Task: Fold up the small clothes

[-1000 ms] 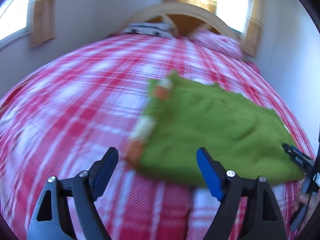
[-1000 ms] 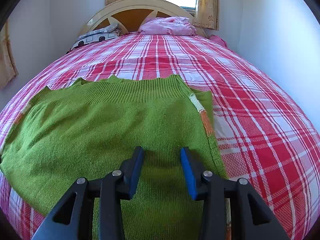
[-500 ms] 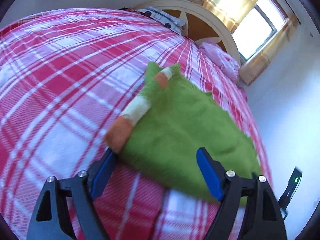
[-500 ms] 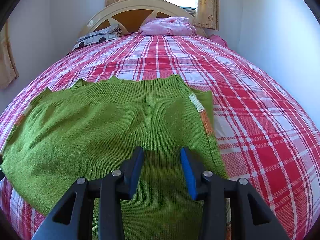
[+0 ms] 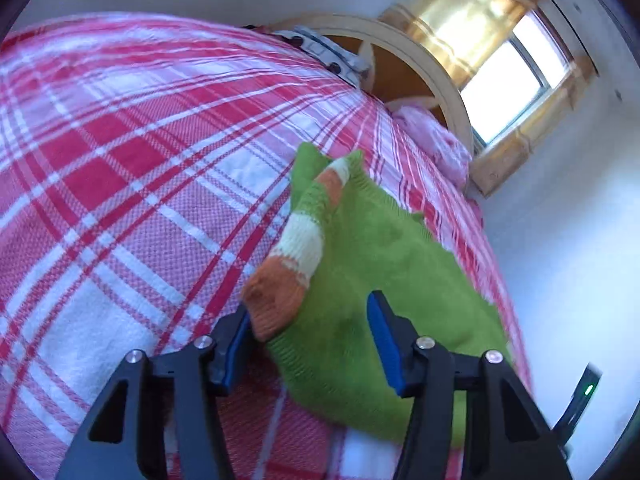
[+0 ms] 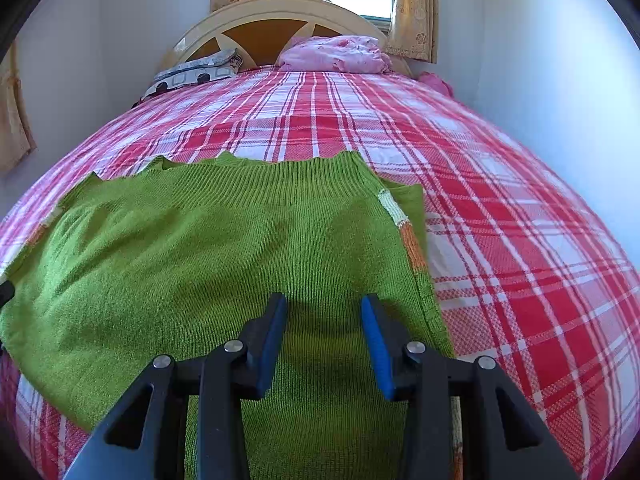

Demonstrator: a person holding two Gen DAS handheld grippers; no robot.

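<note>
Left wrist view: my left tongs (image 5: 310, 326) sat at the near left corner of the green knit sweater (image 5: 384, 256), which lay flat on the red-and-white plaid bedspread (image 5: 120, 184). The jaws had just been closing. The striped sleeve's orange cuff (image 5: 276, 300) was between them, against the left pad (image 5: 236, 344); the right pad (image 5: 386, 344) stood over the green body, gap visible, so not clamped. Right-hand tool's edge with a green light (image 5: 582, 400) showed at the far right.

Right wrist view: my right tongs (image 6: 324, 336) were half open over the sweater (image 6: 200, 248) near its right edge, pads straddling flat knit. I couldn't tell if they touched it; nothing was pinched. The ribbed hem (image 6: 280, 184) pointed toward the headboard (image 6: 276, 24), and the right sleeve (image 6: 408, 232) lay folded along the side. Pink bedding (image 6: 336, 56) and a patterned pillow (image 6: 196, 72) lay at the head of the bed.
</note>
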